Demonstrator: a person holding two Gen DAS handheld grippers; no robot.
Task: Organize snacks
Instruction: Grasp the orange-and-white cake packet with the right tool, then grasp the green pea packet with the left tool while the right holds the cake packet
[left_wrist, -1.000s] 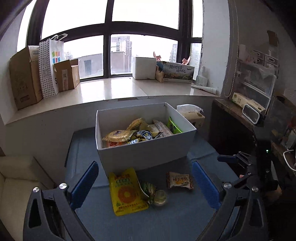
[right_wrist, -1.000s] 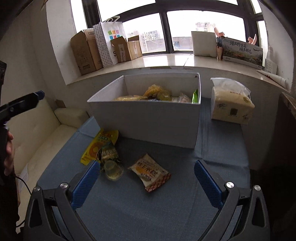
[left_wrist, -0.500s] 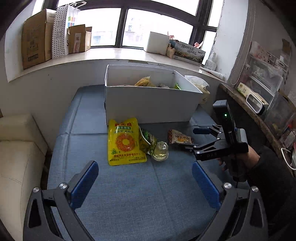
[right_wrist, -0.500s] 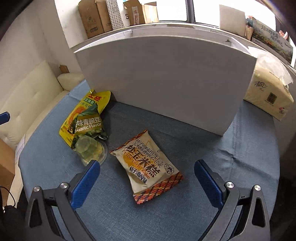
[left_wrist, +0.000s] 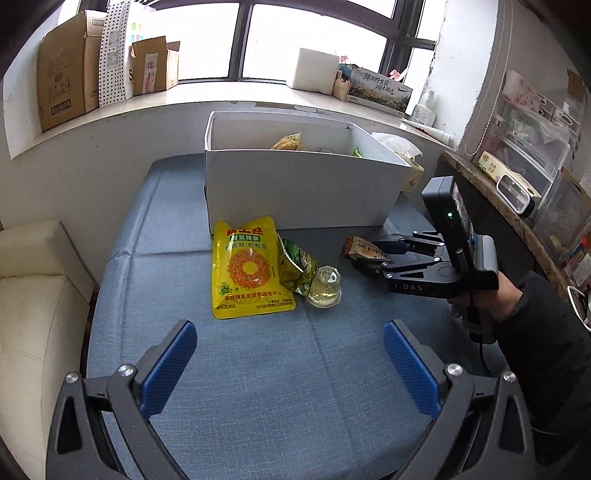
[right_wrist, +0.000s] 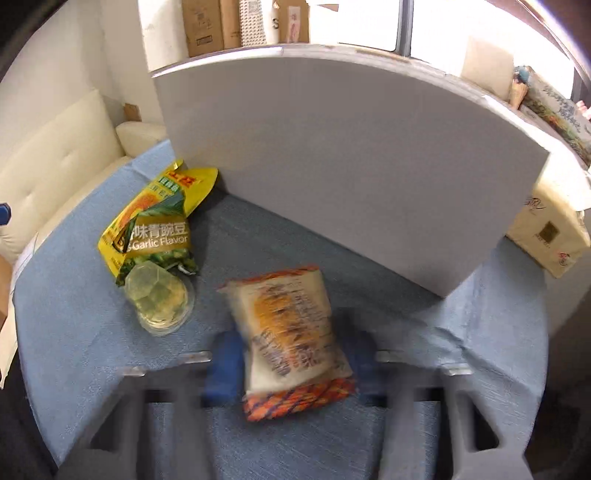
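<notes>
A white box (left_wrist: 295, 192) with several snacks inside stands at the back of the blue table; its front wall fills the right wrist view (right_wrist: 351, 166). In front lie a yellow snack bag (left_wrist: 247, 269), a green pea bag (left_wrist: 297, 266) and a clear jelly cup (left_wrist: 325, 286). My right gripper (right_wrist: 295, 365) is closed around an orange-and-white snack pack (right_wrist: 291, 332), motion-blurred; the pack also shows in the left wrist view (left_wrist: 364, 249). My left gripper (left_wrist: 290, 365) is open and empty, held back above the near table.
A tissue pack (right_wrist: 546, 229) sits right of the box. Cardboard boxes (left_wrist: 62, 88) line the windowsill. A cream sofa (left_wrist: 33, 295) is left of the table, a cluttered shelf (left_wrist: 524, 166) on the right.
My right gripper has dropped to the orange snack pack and closed its fingers around it. My left gripper has pulled back and tilted down slightly.
</notes>
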